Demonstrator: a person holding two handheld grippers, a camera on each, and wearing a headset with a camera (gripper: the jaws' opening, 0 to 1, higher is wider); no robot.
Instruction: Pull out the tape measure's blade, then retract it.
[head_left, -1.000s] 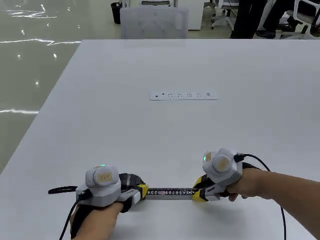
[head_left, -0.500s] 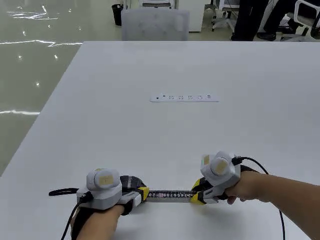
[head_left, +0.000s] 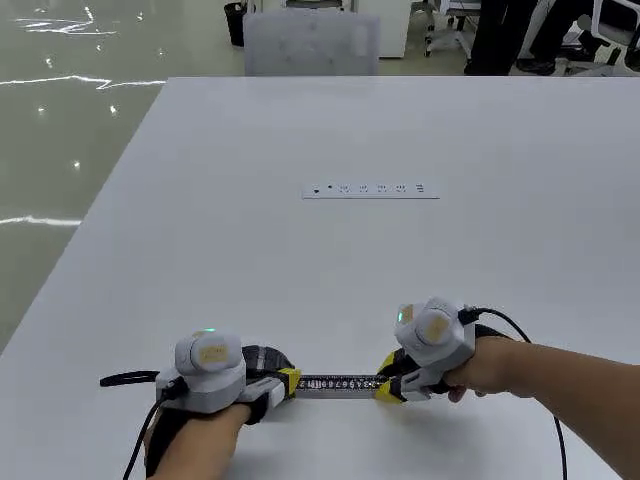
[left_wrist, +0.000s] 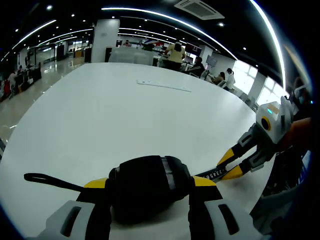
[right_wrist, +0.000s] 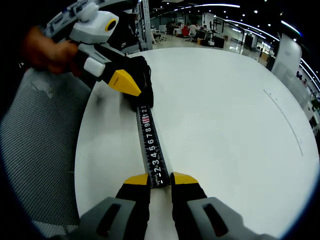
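Observation:
On the white table (head_left: 330, 270), my left gripper (head_left: 280, 379) is shut around a black tape measure case (head_left: 262, 362), which sits between its yellow-tipped jaws (left_wrist: 145, 185). A black wrist strap (left_wrist: 47, 180) trails off the case to the left. A short length of numbered blade (head_left: 338, 383) runs flat along the table from the case to my right gripper (head_left: 385, 386). In the right gripper view, the right gripper (right_wrist: 160, 178) is shut on the blade (right_wrist: 150, 145) at its free end, with the case (right_wrist: 141, 75) and the left gripper (right_wrist: 127, 82) beyond.
A white power strip (head_left: 370, 188) lies mid-table, far from both grippers. A grey chair (head_left: 310, 45) stands at the table's far edge. A black cable (head_left: 520, 330) loops off the right gripper. The table's near edge lies just below the hands.
The right gripper has moved a little left toward the case, and the exposed blade is slightly shorter. The left gripper and case have stayed put.

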